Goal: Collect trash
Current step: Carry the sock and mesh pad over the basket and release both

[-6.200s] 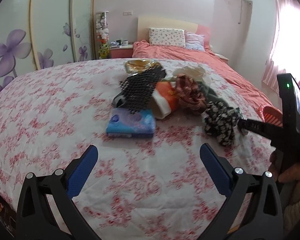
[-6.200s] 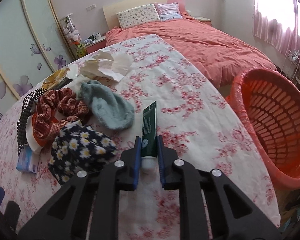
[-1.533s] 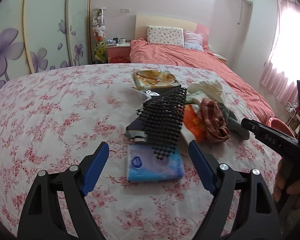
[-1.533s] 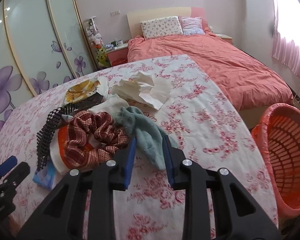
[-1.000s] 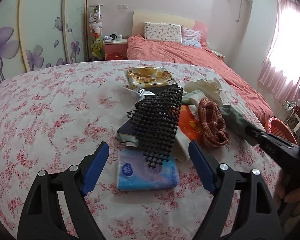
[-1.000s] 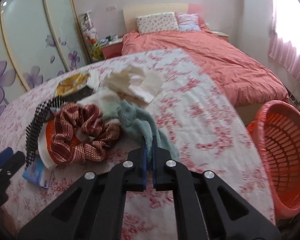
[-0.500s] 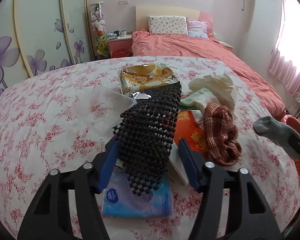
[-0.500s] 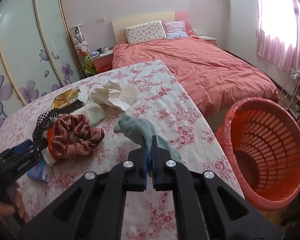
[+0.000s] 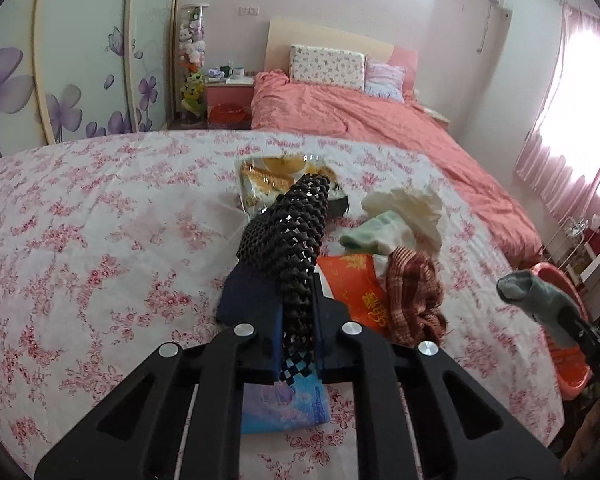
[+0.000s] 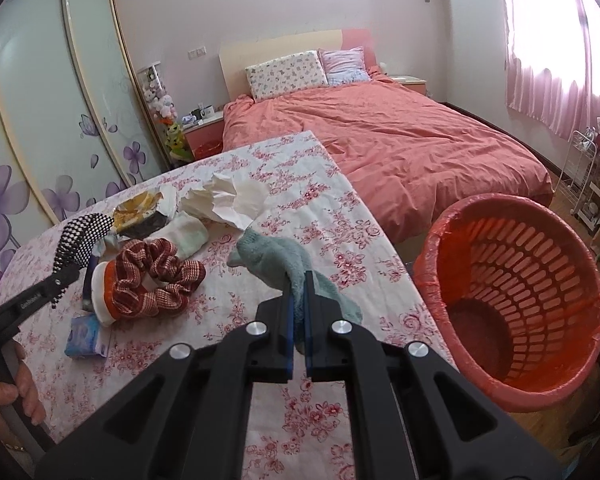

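Observation:
My left gripper point(image 9: 298, 320) has its jaws closing, and the blue pads pinch the near end of a black mesh strip point(image 9: 296, 232), which arches up off the pile. The right wrist view shows the same strip point(image 10: 82, 236) rising from that gripper's tip. My right gripper point(image 10: 298, 308) is shut on a grey-green sock point(image 10: 272, 256), held above the table's right side. The red slatted basket point(image 10: 432, 240) stands on the floor just right of it. On the flowered tablecloth point(image 9: 100, 240) lie a blue tissue pack point(image 9: 284, 404), a snack wrapper point(image 9: 276, 176) and crumpled white paper point(image 10: 228, 196).
A plaid scrunchie point(image 10: 156, 276), an orange packet point(image 9: 356, 284) and a pale green sock point(image 10: 186, 234) lie in the pile. A pink bed point(image 10: 400, 140) stands beyond the table. A person's hand point(image 10: 8, 392) holds the left gripper's handle at the lower left.
The left jaws went from wide open to closed on the black mesh strip. The right gripper, with the sock in it, rose and moved right, nearer the basket.

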Motion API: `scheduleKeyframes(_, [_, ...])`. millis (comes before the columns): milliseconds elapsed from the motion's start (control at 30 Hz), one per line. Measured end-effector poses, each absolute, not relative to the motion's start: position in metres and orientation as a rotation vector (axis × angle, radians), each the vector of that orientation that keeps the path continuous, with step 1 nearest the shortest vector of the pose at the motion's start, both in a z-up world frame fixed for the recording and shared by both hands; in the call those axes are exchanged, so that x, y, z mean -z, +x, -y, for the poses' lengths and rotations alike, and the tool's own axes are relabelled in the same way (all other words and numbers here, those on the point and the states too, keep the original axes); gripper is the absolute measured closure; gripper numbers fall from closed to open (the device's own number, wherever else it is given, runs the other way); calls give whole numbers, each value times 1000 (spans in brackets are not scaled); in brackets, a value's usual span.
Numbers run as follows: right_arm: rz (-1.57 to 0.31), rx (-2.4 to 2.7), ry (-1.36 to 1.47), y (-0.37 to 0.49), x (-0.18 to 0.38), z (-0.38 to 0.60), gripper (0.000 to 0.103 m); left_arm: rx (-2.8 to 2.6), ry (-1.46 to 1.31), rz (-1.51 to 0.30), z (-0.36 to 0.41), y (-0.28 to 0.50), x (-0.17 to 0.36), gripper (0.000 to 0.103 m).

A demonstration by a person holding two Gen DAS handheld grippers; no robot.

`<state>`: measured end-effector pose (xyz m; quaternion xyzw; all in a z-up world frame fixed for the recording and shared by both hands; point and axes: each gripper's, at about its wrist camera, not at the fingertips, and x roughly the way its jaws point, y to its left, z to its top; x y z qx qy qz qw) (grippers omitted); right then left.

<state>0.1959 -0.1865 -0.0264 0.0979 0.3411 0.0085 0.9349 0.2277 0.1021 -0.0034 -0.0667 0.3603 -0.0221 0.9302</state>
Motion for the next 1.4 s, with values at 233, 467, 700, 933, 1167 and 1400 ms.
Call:
scheduleKeyframes(233, [-663,-18,219,184,13,194,98,93,-164,-688,-96,216,-27,92])
scheduleKeyframes(467, [-626,-10,238,170,-1,207,98,161,-159,-658,-74,205,-49,92])
scheduleKeyframes(700, [-603,8,250,156,-9,222,98,251,-161,-650,-46,198,-60,92])
scheduleKeyframes(933, [-596,36,267,149,-11,238,98,332,-167,-659,-32,202,-66,92])
scheduleKeyframes(1167, [-591,54,282,144,-8,250,98,378,-129,-658,4,200,-60,92])
scheduleKeyframes(1400, [-586,92,299,139,-5,271,98,440,-116,-674,40,197,-50,92])
